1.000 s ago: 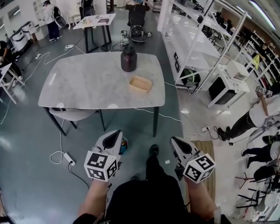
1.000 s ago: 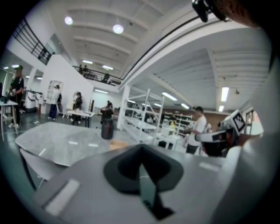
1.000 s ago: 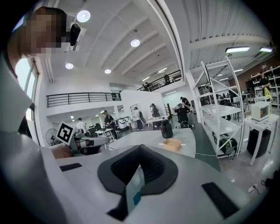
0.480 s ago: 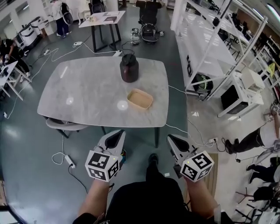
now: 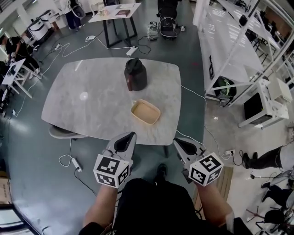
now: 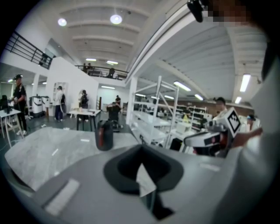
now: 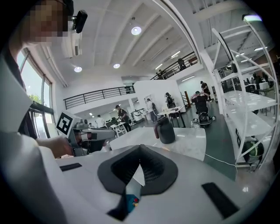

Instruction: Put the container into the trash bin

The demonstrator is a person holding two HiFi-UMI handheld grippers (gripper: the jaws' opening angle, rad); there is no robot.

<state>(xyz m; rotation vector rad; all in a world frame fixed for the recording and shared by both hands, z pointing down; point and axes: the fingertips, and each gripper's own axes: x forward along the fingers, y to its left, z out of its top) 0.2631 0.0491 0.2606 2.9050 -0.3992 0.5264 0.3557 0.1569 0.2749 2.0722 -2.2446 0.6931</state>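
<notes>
A shallow tan container [image 5: 145, 112] lies near the front right of the grey marble table [image 5: 92, 101]. Behind it on the table stands the dark trash bin [image 5: 135, 74], which also shows in the gripper views [image 6: 104, 135] [image 7: 166, 130]. My left gripper [image 5: 132, 135] hovers just short of the table's near edge, jaws shut with nothing between them. Beside it my right gripper [image 5: 175, 140] is likewise shut and holds nothing. Each gripper sees the other: the right gripper [image 6: 210, 138] and the left gripper [image 7: 94, 135]. Neither gripper touches the container.
A pale chair [image 5: 69, 133] is tucked under the table's left side. Cables and a power strip [image 5: 73, 163] lie on the floor at left. White shelving racks [image 5: 239, 50] line the right. Another table [image 5: 115, 11] and people stand farther back.
The table, bin and container have come closer and lower in the head view. Both grippers have advanced level toward the table's near edge, still shut.
</notes>
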